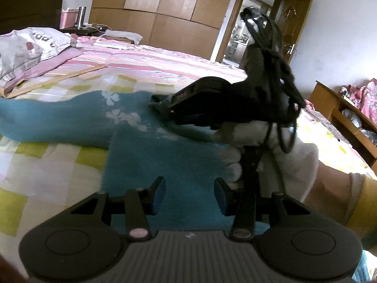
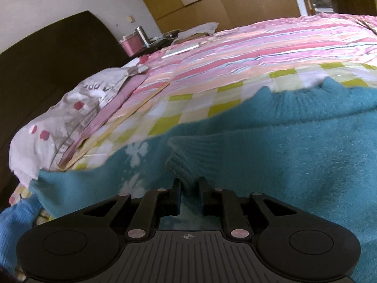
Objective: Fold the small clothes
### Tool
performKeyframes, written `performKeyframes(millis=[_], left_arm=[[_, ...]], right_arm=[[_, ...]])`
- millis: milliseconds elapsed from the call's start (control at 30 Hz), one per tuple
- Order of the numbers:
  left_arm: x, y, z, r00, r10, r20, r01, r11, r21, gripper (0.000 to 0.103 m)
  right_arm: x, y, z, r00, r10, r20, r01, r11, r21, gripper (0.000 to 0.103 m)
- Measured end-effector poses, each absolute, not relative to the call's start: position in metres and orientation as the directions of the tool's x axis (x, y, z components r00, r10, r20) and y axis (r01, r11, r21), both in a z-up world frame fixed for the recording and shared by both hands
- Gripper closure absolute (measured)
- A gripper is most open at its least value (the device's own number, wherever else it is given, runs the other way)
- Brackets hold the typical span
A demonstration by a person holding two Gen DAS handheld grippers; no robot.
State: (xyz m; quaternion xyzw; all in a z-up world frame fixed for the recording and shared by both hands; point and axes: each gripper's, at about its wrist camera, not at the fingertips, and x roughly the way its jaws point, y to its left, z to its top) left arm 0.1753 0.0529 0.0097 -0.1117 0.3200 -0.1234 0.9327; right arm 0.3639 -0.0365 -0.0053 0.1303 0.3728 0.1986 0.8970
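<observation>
A: Bedroom. Bed point(image 1: 59, 162) under a green-and-white checked sheet, pink striped quilt point(image 1: 146, 59) further back, wooden wardrobe point(image 1: 165, 9) behind, open doorway point(image 1: 249, 23) to its right. Grey printed pillow point(image 2: 61, 118) near the dark headboard point(image 2: 42, 70).

B: Garment?

A: Teal fuzzy sweater point(image 2: 294, 153), white flower print, spread flat on the checked sheet. One sleeve point(image 1: 47, 120) stretched out to the left in the left wrist view. Other sleeve's ribbed cuff point(image 2: 186, 162) folded in over the body, lying on top of it.

B: Right gripper?

A: Right gripper point(image 2: 189, 194) low over the sweater, right at that cuff. Fingers point(image 2: 175, 194) narrowly parted; cuff end runs down into the gap between them. Pads not clearly pressing the knit — counted as slightly open, cloth between. Seen from the left wrist view as a black body point(image 1: 212, 103) tipped down onto the teal fabric, held by a white-gloved hand point(image 1: 245, 146), black cable looped above.

B: Left one?

A: Left gripper point(image 1: 189, 195) hovering over the sweater's body, near edge. Fingers point(image 1: 159, 195) spread well apart, blue pads facing, nothing between but teal fabric showing below. No contact visible.

B: Anything else on the bed?

A: Long wooden slat point(image 2: 132, 122) lying along the seam between quilt and checked sheet. Light-blue knit item point(image 2: 14, 231) at lower left of the right wrist view, beside the sweater's edge.
</observation>
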Motion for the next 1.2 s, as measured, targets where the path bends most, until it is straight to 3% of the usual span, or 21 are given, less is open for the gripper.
performKeyframes(millis=[333, 533, 933, 1200], left_arm=[[0.182, 0.077, 0.011, 0.8, -0.233, -0.554, 0.069, 0.951, -0.3, 0.053], [0.191, 0.113, 0.008, 0.824, -0.114, -0.555, -0.078, 0.947, -0.31, 0.052], [0.222, 0.208, -0.015, 0.791, 0.166, -0.589, -0.43, 0.835, -0.342, 0.053], [0.252, 0.237, -0.028, 0.8, 0.201, -0.565, -0.48, 0.779, -0.403, 0.053]], right_arm=[[0.344, -0.034, 0.005, 0.653, 0.491, -0.577, -0.346, 0.871, 0.349, 0.082], [0.353, -0.031, -0.007, 0.652, 0.457, -0.606, -0.305, 0.889, 0.342, 0.082], [0.338, -0.033, -0.02, 0.699, 0.454, -0.552, -0.307, 0.888, 0.342, 0.082], [0.334, -0.031, -0.021, 0.711, 0.446, -0.544, -0.313, 0.893, 0.323, 0.082]])
